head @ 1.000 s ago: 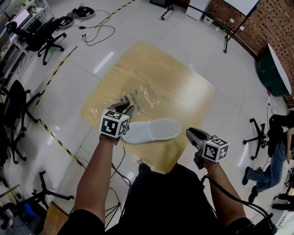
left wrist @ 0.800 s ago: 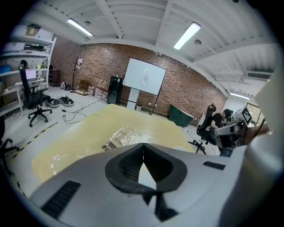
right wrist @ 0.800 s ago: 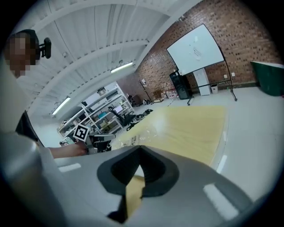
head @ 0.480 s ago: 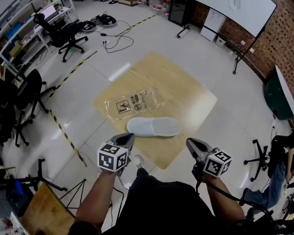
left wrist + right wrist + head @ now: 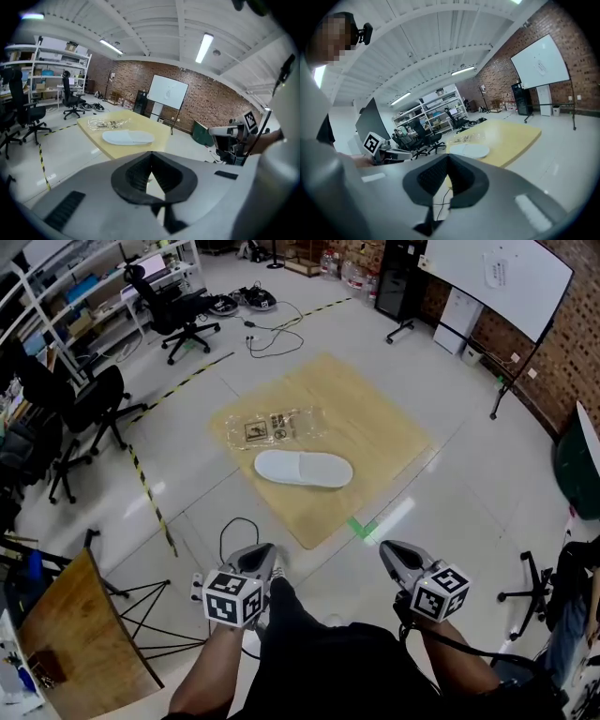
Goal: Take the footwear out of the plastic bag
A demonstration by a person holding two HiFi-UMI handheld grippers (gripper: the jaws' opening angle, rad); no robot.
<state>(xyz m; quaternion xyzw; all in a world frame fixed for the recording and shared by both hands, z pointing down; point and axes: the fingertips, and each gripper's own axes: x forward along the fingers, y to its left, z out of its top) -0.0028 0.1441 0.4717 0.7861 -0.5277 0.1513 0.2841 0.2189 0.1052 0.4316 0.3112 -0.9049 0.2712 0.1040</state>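
Observation:
A white slipper (image 5: pixel 303 468) lies flat on the low yellow wooden table (image 5: pixel 375 418), outside the bag. The clear plastic bag (image 5: pixel 270 427) lies crumpled just beyond it, printed labels up. The left gripper view also shows the slipper (image 5: pixel 128 137) and the bag (image 5: pixel 107 123); the right gripper view shows the slipper (image 5: pixel 469 150). My left gripper (image 5: pixel 260 557) and right gripper (image 5: pixel 391 554) are held close to my body, well back from the table. Both are shut with nothing between the jaws.
Black office chairs (image 5: pixel 178 306) and shelving stand at the left. Cables (image 5: pixel 272 334) lie on the floor beyond the table. A whiteboard (image 5: pixel 497 282) stands at the far right. A wooden board (image 5: pixel 80 643) on a stand is at my near left. Yellow-black tape (image 5: pixel 150 498) runs across the floor.
Both grippers have drawn back from the table toward my body, and their jaws have closed. I have stepped away; the slipper and bag stay on the table.

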